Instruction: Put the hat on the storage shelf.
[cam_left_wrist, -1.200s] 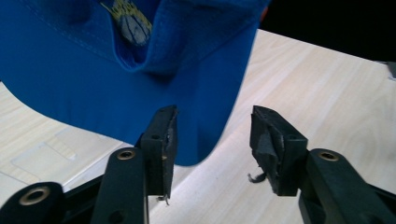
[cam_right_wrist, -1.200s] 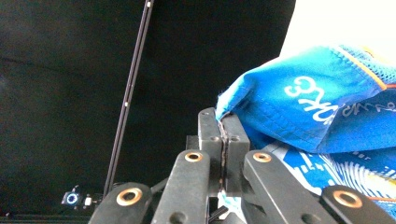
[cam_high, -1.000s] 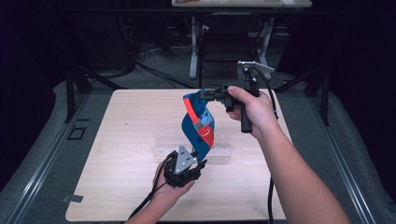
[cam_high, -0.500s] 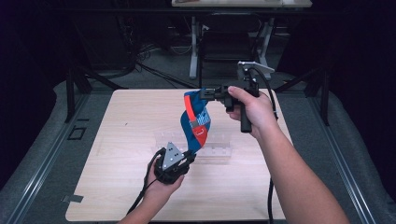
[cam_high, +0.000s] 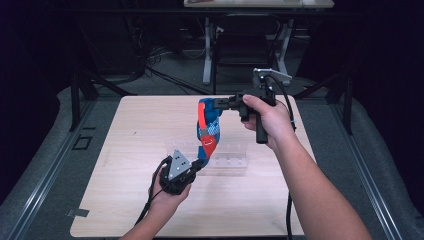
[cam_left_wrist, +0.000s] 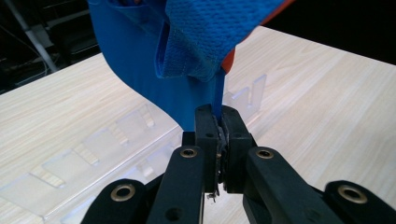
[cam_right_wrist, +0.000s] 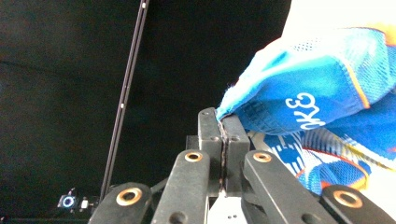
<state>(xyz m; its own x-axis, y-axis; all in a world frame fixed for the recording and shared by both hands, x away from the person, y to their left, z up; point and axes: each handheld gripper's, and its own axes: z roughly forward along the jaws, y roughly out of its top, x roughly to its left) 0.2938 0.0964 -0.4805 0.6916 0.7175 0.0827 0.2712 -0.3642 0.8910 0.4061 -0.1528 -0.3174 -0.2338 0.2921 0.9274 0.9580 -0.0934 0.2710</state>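
Both grippers are clamped on the same blue cloth (cam_high: 207, 131) — a sporty garment in blue mesh with orange-red trim and white lettering. Nearest me, my left gripper (cam_high: 196, 164) sits low over the near half of the table (cam_high: 125, 200); its jaws have just been closing and now pinch a thin blue edge at the bottom of the cloth, the pads tight on it with the fabric rising straight out of them. Just beyond, lying flat on the wood, is a clear plastic rack (cam_high: 232, 156) with short upright dividers, beside and slightly behind where the cloth's lower end is held. Farther off and higher, my right gripper (cam_high: 216, 103) holds the top corner, jaws fully together on a fold of the mesh, so the cloth hangs between my two hands above the table, twisted and bunched.

I judge the step in hand to be getting a second grip so the garment can be spread. The next move calls for drawing my hands apart evenly — enough to pull out the twist, without tugging the thin edge from either pinch — while keeping the cloth clear of the rack.
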